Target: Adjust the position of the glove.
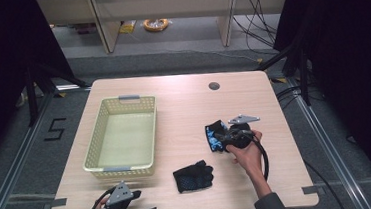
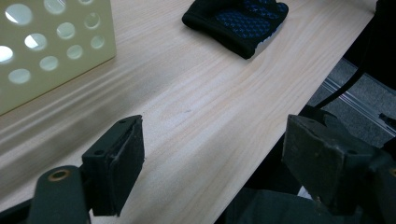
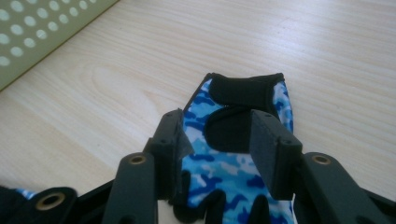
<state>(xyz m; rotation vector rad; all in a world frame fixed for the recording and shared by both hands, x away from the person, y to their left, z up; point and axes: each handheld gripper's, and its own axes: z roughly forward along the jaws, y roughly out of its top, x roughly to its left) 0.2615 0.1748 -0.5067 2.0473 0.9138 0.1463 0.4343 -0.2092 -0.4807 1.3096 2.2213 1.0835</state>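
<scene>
Blue camo glove (image 3: 236, 154) with black cuff and palm patch, centre right of high view on the surface (image 1: 184, 109), lying flat, cuff away from camera in right gripper view. Right tool (image 3: 219, 149) straddles it, jaws part open, not clamped. Black dotted glove (image 1: 193, 176) lower centre. Left tool (image 2: 215, 158) wide open, empty. Basket (image 1: 96, 141) left.
</scene>
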